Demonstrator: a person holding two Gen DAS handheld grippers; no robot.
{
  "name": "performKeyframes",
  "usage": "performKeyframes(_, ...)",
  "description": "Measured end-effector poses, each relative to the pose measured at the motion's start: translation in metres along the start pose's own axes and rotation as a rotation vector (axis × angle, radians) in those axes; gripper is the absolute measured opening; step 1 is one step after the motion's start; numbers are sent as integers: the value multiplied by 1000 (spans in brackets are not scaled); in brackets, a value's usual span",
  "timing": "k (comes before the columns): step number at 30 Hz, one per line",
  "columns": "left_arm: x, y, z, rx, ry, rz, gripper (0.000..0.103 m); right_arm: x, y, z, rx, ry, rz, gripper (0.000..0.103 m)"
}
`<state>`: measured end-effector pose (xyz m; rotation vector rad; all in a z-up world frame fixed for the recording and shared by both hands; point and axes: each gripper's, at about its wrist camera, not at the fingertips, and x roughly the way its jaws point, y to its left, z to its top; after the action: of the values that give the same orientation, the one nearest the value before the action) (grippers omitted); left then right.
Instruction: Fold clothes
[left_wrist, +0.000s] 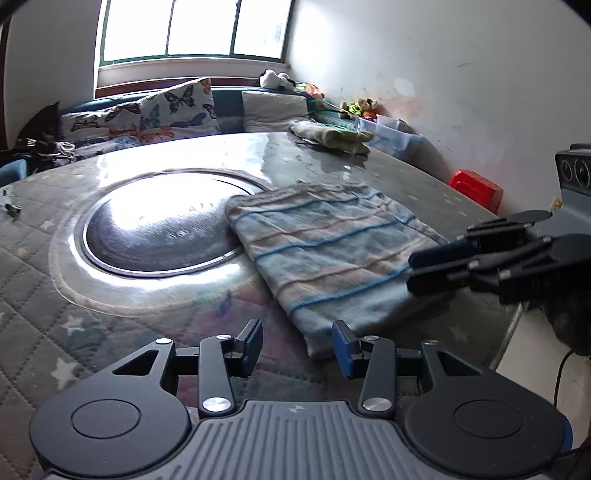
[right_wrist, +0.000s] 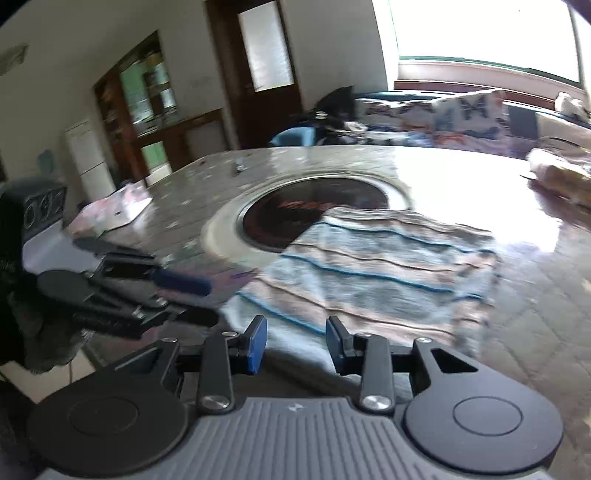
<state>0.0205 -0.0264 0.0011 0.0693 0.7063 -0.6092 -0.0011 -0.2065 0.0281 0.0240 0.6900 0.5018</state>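
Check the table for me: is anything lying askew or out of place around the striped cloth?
The striped cloth lies skewed on the table, its far corner overlapping the round dark inset in the middle. Nothing looks spilled or damaged. Both grippers, left and right, have open jaws, holding nothing.

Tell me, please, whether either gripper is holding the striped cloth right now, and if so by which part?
Nothing is held. The left gripper and right gripper are both open at the near edge of the folded striped cloth, with nothing between their pads.

Left gripper (left_wrist: 297, 341) fingers spread, holding nothing; right gripper (right_wrist: 296, 341) likewise, both low, angled inward.
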Motion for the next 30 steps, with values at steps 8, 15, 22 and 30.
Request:
performKeyframes(8, 4, 4, -4, 13, 36, 19, 40, -4, -34, -17, 102, 19, -136, 21)
performKeyframes(15, -9, 12, -3, 26, 41, 55, 39, -18, -42, -21, 128, -3, -143, 22)
performKeyframes(22, -4, -4, 17, 41, -31, -4, 39, -14, -48, -5, 144, -64, -147, 23)
performKeyframes(30, 18, -5, 16, 45, 32, 3, 40, -6, -70, -6, 196, -51, -178, 22)
